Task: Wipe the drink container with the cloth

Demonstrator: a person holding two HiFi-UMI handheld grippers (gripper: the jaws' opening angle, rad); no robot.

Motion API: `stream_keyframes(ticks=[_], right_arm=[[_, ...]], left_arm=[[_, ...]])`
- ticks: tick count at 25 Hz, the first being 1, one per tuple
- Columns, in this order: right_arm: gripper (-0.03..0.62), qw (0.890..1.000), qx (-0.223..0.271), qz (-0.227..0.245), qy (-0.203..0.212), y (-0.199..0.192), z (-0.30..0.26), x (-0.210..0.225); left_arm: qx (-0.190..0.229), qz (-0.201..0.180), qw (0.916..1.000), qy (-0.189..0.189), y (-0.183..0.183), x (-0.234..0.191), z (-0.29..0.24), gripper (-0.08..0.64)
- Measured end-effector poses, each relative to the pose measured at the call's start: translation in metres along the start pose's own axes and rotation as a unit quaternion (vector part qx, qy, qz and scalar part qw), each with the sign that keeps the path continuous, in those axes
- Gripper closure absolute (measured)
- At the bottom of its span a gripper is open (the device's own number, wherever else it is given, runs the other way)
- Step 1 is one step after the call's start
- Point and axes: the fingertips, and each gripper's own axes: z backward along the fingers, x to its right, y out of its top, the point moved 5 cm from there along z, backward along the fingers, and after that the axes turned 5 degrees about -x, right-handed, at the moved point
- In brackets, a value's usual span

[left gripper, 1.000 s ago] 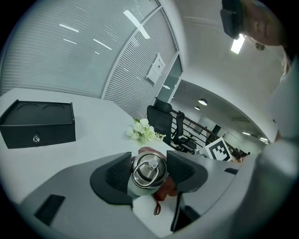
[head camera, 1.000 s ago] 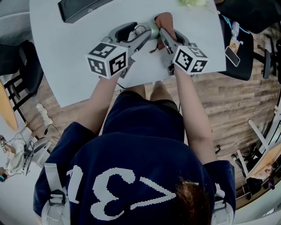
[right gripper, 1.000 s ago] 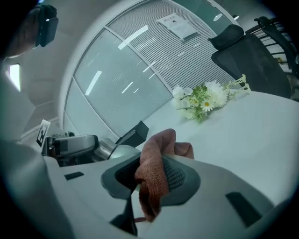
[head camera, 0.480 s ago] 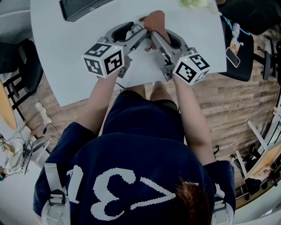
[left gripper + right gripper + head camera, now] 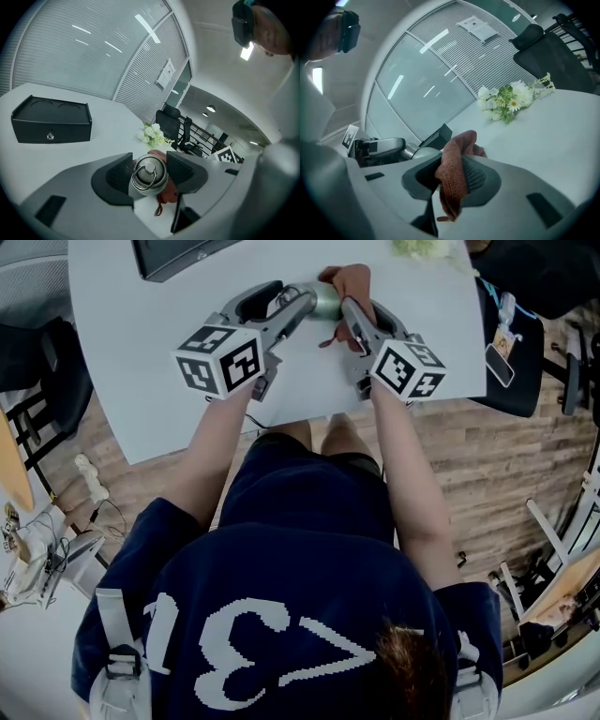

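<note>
A metal drink container (image 5: 149, 176) with a ring on its lid lies level between the jaws of my left gripper (image 5: 307, 306), which is shut on it. In the head view its pale green body (image 5: 326, 302) shows above the white table (image 5: 141, 362). My right gripper (image 5: 350, 313) is shut on a rust-brown cloth (image 5: 457, 145). The cloth (image 5: 347, 282) bunches against the container's right side and far end. In the right gripper view the container (image 5: 423, 153) shows just left of the cloth, with the left gripper (image 5: 377, 147) beyond it.
A black box (image 5: 51, 124) stands on the table at the far left. A bunch of white and green flowers (image 5: 508, 101) lies at the far right. Dark office chairs (image 5: 511, 352) stand past the table's right edge.
Half a second ago the cloth had slid left and covered the container. It is now back to the right, and the green body shows again. The left gripper has barely moved.
</note>
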Motion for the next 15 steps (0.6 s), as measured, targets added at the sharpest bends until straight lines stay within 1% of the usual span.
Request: stream_keyframes(ticks=[2,5,10,12,15], right_arm=[[0.486,1.0,0.0,0.002,0.01,0.002,0.001,-0.005],[0.486,0.999,0.003,0.015,0.048,0.006,0.003,-0.025],[0.486,0.994,0.009,0.014,0.104,0.017,0.008,-0.052],[0.486,0.993,0.009,0.017,0.113,0.019,0.008,-0.054],[0.486,0.994,0.004,0.022,0.104,0.016,0.012,-0.043]], left_arm=[[-0.001,-0.004,1.0,-0.001,0.0,0.001,0.0,0.327],[-0.008,-0.023,0.9997,-0.005,0.0,0.005,-0.002,0.327],[-0.019,-0.06,0.9979,-0.015,0.002,0.012,-0.005,0.327],[-0.026,-0.087,0.9957,-0.021,0.004,0.017,-0.009,0.327],[-0.033,-0.126,0.991,-0.03,0.003,0.025,-0.012,0.327]])
